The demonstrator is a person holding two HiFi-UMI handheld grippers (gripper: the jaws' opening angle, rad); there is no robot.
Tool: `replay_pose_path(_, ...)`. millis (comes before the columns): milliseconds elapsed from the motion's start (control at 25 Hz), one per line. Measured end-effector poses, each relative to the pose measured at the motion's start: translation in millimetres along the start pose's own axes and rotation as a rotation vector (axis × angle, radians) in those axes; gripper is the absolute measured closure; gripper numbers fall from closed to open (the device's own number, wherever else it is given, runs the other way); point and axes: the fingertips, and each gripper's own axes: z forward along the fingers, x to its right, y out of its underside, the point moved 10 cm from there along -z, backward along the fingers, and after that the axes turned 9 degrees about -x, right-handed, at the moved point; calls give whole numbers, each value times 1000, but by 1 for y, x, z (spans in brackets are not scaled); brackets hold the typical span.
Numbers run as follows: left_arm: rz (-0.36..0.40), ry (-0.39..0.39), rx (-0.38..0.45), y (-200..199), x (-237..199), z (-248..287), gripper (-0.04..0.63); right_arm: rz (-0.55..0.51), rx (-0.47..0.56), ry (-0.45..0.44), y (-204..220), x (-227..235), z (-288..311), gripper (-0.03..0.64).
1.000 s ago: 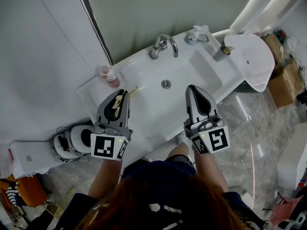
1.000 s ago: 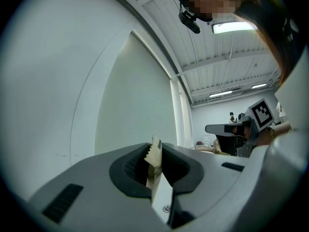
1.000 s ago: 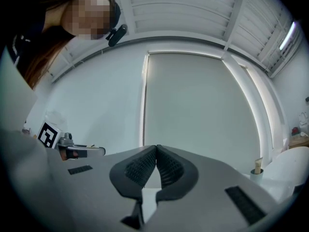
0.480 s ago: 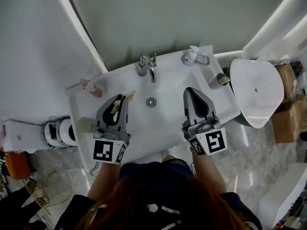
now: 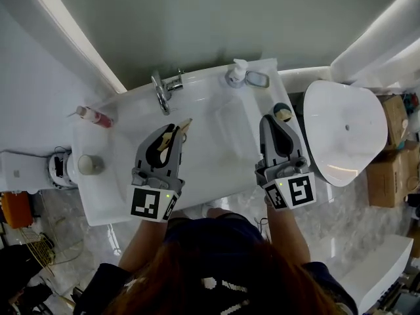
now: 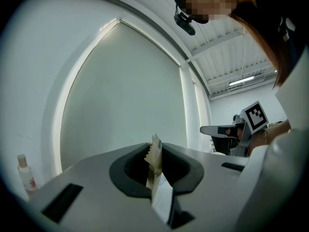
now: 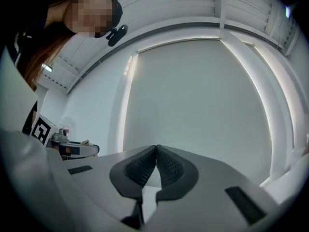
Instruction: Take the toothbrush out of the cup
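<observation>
In the head view a dark cup [image 5: 282, 112] with a pale toothbrush head in it stands on the sink's right rim. My right gripper [image 5: 271, 119] is shut and empty, its tip just left of the cup; its pads [image 7: 145, 166] meet in the right gripper view, where the cup is hidden. Over the basin, my left gripper [image 5: 172, 129] is shut on a small beige sachet [image 5: 176, 134] with a serrated edge. The sachet [image 6: 154, 161] sticks up between the left gripper [image 6: 153, 151] jaws.
The white sink [image 5: 131, 176] carries a chrome faucet [image 5: 161, 92], a soap dispenser [image 5: 236, 73] and a soap dish [image 5: 257, 79] at the back. A pink bottle [image 5: 92, 115] and a round white item [image 5: 90, 165] sit at its left. A white oval fixture [image 5: 341, 133] and cardboard boxes [image 5: 387, 172] lie to the right.
Both grippers have travelled sideways along the sink toward its right end, still shut. The cup, far off a second ago, now sits beside the right gripper's tip.
</observation>
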Motion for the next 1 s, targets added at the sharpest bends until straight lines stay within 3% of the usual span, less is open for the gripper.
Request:
replay_pose_path(520, 13, 178, -24, 7, 43, 80, 545, 76, -56, 177, 36, 63, -36, 601)
replay_pose_path(680, 26, 215, -32, 9, 48, 99, 545, 44, -103, 231, 44, 73, -35, 598)
replay_pose_path(1000, 15, 245, -72, 23, 55, 117, 545, 46, -258, 365, 98, 107, -22, 503)
